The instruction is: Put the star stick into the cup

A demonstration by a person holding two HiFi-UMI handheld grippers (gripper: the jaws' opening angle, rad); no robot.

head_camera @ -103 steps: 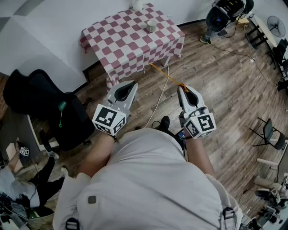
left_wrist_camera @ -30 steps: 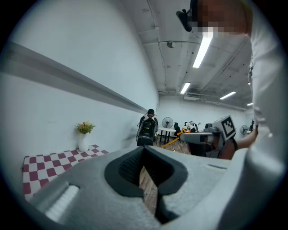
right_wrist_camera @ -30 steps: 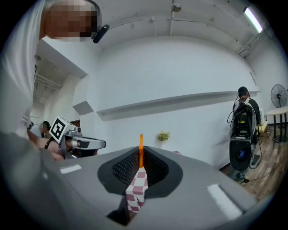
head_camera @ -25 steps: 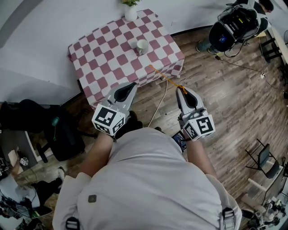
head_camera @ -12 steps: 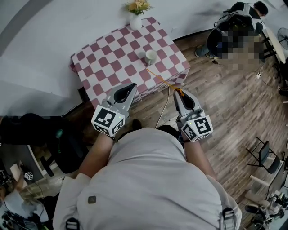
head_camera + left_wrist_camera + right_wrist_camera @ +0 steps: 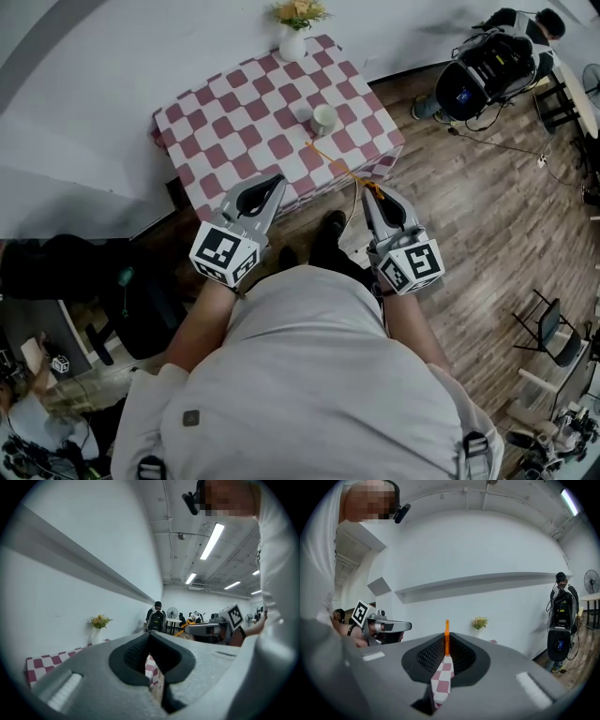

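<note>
A white cup stands on the table with the red-and-white checked cloth, near its right side. My right gripper is shut on a thin orange star stick, which points up-left over the table's near edge towards the cup. In the right gripper view the star stick stands upright between the closed jaws of the right gripper. My left gripper is shut with nothing in it and hangs over the table's front edge. In its own view the left gripper has its jaws met.
A white vase of flowers stands at the table's far edge by the wall. A black office chair is at the left. A person with a large black backpack is at the top right, and a folding chair at the right on the wooden floor.
The table has come nearer and shifted slightly right in the head view. Both grippers keep their pose, and the stick now reaches over the table's edge.
</note>
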